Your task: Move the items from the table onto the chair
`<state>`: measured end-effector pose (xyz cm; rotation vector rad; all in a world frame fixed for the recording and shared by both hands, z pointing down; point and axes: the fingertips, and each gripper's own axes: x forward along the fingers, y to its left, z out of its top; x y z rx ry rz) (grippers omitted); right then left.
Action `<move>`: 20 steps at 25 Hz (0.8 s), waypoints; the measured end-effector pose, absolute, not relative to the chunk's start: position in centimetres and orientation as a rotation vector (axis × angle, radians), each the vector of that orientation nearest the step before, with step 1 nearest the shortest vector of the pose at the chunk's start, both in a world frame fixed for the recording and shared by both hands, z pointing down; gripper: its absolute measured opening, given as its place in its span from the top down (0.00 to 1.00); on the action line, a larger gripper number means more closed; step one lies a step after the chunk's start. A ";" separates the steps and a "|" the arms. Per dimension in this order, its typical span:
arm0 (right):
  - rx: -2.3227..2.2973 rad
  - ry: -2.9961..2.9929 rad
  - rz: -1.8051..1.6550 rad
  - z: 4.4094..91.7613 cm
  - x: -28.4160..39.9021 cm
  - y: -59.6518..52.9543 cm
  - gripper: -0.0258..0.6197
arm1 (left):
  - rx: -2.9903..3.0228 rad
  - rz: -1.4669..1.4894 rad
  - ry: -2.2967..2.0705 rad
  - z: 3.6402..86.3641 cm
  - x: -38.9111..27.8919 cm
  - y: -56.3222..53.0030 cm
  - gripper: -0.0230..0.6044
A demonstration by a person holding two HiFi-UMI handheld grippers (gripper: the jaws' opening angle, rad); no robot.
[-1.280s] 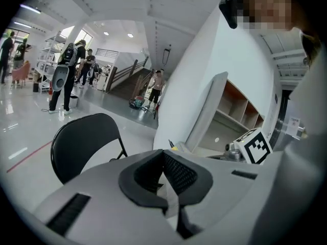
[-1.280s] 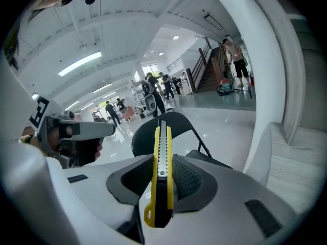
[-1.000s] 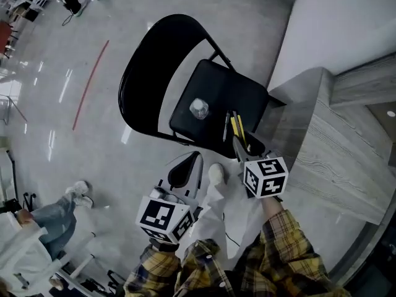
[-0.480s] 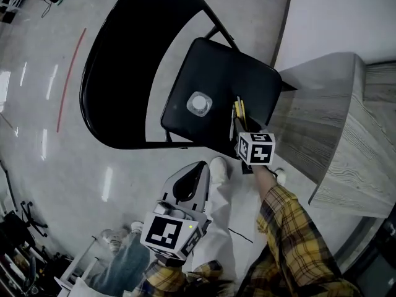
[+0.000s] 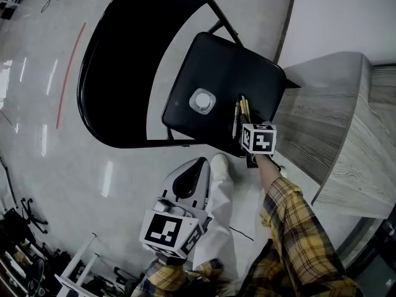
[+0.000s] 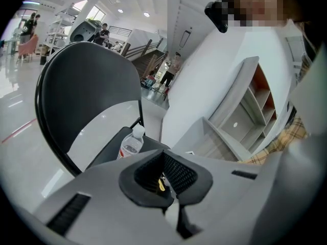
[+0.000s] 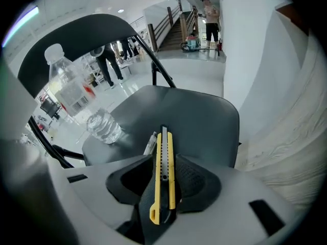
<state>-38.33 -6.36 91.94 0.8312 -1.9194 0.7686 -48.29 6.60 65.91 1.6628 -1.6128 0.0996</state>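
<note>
The floor [image 5: 68,159] is glossy and grey, and a white wall [image 5: 346,17] stands at the right. Below the wall there is a counter [image 5: 337,135] with a grey wood grain. A black folding chair [image 5: 111,73] stands just beside the counter, with its seat [image 5: 226,67] towards the counter.

On the seat a clear water bottle [image 5: 202,101] stands upright with its white cap on top, near the front left part of the seat.

The right gripper [image 7: 165,171] points steeply down over the right edge of the seat. Its jaws are closed on a yellow utility knife [image 5: 244,109], and the long body of the knife reaches out beyond the jaw tips over the seat. I cannot tell if the tip of the knife touches the seat. A slim grey thing like a pen [image 7: 149,143] shows just left of the knife; its lower part is hidden behind the jaw.

The left gripper [image 6: 164,162] is held lower, in front of the chair and well apart from the seat. Its jaws are fully together and hold nothing. In the left gripper view the bottle and the curved chair back [image 6: 82,91] appear beyond them.

A sleeve [image 5: 297,240] with yellow checks leads to the right gripper.
</note>
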 end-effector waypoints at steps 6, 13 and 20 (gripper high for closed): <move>0.858 -2.047 0.821 84.4 -39.7 -5.9 0.76 | 1.705 0.088 -1.624 62.2 -47.8 5.0 0.96; 0.766 -2.327 0.870 66.4 -42.7 -4.2 0.78 | 1.784 0.020 -1.713 53.0 -48.2 1.9 0.96; 0.715 -2.667 0.692 45.9 -39.4 -2.6 0.87 | 1.938 -0.023 -1.740 41.9 -44.2 0.5 0.96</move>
